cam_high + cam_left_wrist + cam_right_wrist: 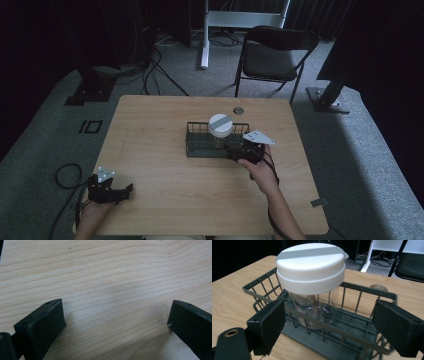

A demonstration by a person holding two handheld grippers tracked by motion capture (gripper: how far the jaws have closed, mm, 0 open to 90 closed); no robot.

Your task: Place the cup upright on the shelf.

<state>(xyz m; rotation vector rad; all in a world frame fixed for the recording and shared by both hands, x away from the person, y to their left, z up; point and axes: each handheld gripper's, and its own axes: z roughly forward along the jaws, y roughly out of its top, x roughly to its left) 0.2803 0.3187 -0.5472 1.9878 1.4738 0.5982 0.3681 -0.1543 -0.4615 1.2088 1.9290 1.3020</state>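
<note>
Right now, from the high view, I see my right hand-held gripper (pixel 239 148) drawn up against the near right side of a dark wire basket (pixel 194 148) that sits a little beyond the middle of the wooden counter (pixel 150 125). A clear jar with a white lid (pixel 220 125) stands upright inside the basket, toward its right end. My left hand-held gripper (pixel 121 192) rests well apart from all this, at the near left corner of the counter.

Through the left gripper view, the two black jaws stand wide apart over bare wood grain, with nothing between them.

Through the right gripper view, the jaws are also spread wide and hold nothing; they flank the basket's near rail (pixel 332 326), and the jar (pixel 312 280) stands just behind that rail, roughly centred between them. A grey band (pixel 312 251) runs across the white lid.

I judge this to be the approach step, ahead of any grasp on the jar. The next move calls for lifting the jaws above the basket rim, so that the wire does not block them, and closing around the lid or the jar's neck.

I can read no brand, label or writing on the jar, lid or basket.
</note>
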